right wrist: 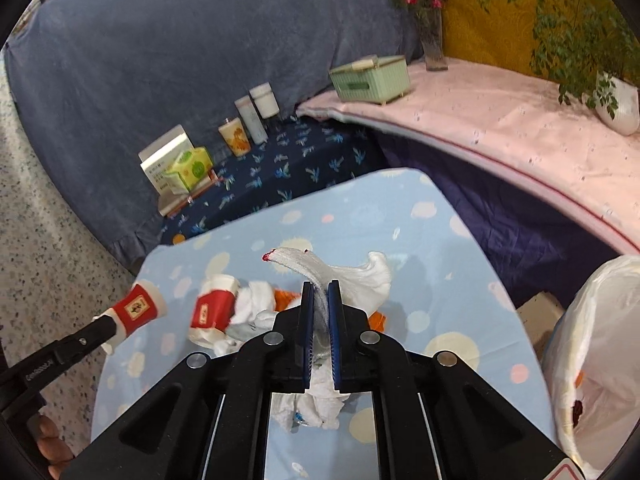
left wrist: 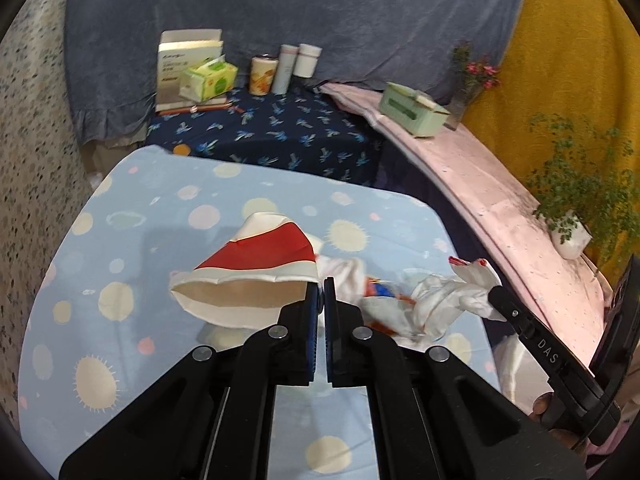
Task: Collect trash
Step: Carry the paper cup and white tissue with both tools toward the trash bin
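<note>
My left gripper (left wrist: 321,280) is shut on the rim of a flattened red and white paper cup (left wrist: 256,272) and holds it above the blue spotted table (left wrist: 120,240); it also shows in the right wrist view (right wrist: 136,310). My right gripper (right wrist: 321,286) is shut on a crumpled white tissue (right wrist: 352,276) with a red-tipped end, lifted over the table; it also shows in the left wrist view (left wrist: 452,300). A second red and white cup (right wrist: 212,308) lies on the table among more white tissues (right wrist: 256,312) and an orange wrapper (right wrist: 286,296).
A white plastic bag (right wrist: 600,360) stands open at the table's right. Behind is a dark blue cloth with a box (left wrist: 176,68), tissue pack (left wrist: 210,80), cups and bottles (left wrist: 286,66). A pink shelf (left wrist: 500,196) carries a green basket (left wrist: 412,110) and a potted plant (left wrist: 576,204).
</note>
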The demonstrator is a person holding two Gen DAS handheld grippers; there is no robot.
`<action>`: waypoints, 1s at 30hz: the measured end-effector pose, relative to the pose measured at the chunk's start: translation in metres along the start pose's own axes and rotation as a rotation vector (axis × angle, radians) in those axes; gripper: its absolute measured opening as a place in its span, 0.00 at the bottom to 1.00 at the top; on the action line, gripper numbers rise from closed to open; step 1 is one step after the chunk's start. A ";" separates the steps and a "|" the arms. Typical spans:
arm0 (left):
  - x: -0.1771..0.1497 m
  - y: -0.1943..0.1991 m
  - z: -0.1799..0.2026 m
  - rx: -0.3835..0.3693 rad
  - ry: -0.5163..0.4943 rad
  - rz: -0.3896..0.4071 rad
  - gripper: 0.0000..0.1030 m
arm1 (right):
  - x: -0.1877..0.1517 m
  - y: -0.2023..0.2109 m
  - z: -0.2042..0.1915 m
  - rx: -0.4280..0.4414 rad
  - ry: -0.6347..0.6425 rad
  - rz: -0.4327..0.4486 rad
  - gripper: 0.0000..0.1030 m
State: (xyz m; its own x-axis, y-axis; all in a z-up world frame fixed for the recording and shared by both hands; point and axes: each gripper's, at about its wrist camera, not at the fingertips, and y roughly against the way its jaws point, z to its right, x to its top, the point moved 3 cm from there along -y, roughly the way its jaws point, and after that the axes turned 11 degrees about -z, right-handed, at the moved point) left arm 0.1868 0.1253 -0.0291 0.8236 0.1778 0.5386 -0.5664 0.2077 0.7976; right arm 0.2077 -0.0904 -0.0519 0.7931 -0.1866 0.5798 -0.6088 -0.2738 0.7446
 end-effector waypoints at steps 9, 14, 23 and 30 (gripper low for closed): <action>0.000 0.034 0.084 -0.151 -0.136 0.018 0.02 | 0.010 0.077 0.017 0.013 -0.016 0.142 0.07; -0.008 0.043 0.133 -0.204 -0.217 0.018 0.02 | 0.005 0.113 0.044 -0.018 -0.045 0.205 0.07; -0.042 0.034 0.225 -0.297 -0.371 -0.032 0.02 | -0.014 0.157 0.116 -0.091 -0.155 0.252 0.07; -0.073 0.021 0.277 -0.329 -0.456 -0.082 0.02 | -0.037 0.175 0.176 -0.145 -0.246 0.255 0.07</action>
State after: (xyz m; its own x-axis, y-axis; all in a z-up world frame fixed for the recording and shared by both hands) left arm 0.1236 -0.1494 0.0235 0.7536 -0.2695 0.5995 -0.4194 0.5051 0.7543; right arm 0.0751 -0.2978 -0.0010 0.5865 -0.4570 0.6687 -0.7693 -0.0561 0.6364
